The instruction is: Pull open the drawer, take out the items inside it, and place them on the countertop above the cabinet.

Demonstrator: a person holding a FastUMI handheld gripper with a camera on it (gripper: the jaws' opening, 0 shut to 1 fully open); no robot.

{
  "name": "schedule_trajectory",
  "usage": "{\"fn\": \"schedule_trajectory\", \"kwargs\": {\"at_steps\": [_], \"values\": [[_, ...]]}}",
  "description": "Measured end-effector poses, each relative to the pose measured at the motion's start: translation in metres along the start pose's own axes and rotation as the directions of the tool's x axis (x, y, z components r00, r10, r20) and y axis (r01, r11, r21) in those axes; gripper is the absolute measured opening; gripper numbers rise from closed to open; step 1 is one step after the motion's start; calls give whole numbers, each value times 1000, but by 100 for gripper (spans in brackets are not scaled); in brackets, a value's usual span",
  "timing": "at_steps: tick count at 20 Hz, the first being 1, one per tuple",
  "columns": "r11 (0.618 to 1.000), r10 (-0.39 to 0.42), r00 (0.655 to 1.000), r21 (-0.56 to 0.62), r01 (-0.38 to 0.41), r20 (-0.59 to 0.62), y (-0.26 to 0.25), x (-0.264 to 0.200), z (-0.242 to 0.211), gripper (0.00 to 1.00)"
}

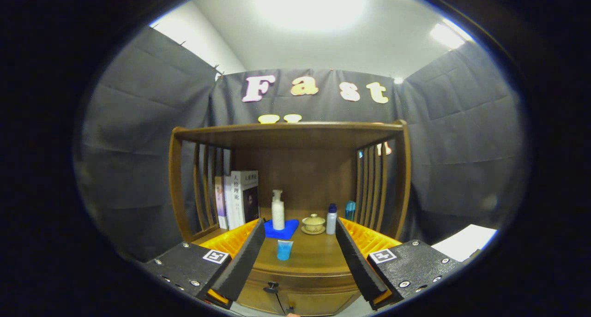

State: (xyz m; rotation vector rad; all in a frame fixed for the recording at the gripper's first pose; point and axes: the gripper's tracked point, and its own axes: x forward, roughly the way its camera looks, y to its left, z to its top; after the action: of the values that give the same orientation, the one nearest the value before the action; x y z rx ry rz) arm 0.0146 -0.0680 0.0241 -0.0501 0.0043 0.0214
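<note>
Gripper (300, 257) fingers spread wide, nothing between the pads, held in front of the wooden cabinet (291, 169) and well short of it. Drawer (300, 282) sits just under the countertop (309, 257) edge, long axis running side to side across the cabinet front, face pointing straight back at the gripper; looks closed (contents can't be seen). Small dark knob (271, 288) on the front below it, left of centre between the fingers. Countertop is brown wood, already carrying a small blue cup (284, 250) nearest the edge, white pump bottle (278, 211) upright on a blue cloth (281, 229), lidded tea bowl on a saucer (314, 224), white bottle with blue cap (331, 219), blue bottle (350, 211) behind it, books (238, 199) upright at the left. Shelf with slatted sides above; dark cloth walls, white ceiling with bright lights
</note>
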Motion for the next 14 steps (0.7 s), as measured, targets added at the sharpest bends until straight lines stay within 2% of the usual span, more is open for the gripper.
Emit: {"fn": "schedule_trajectory", "kwargs": {"at_steps": [2, 5, 9, 14], "values": [[1000, -8, 1000, -5, 8, -1, 3, -6, 0, 95], [998, 16, 1000, 64, -14, -19, 17, -3, -12, 95], [999, -43, 997, -9, 42, -66, 8, 7, -32, 95], [999, -39, 995, -35, 36, -90, 16, 11, -41, 95]]}}
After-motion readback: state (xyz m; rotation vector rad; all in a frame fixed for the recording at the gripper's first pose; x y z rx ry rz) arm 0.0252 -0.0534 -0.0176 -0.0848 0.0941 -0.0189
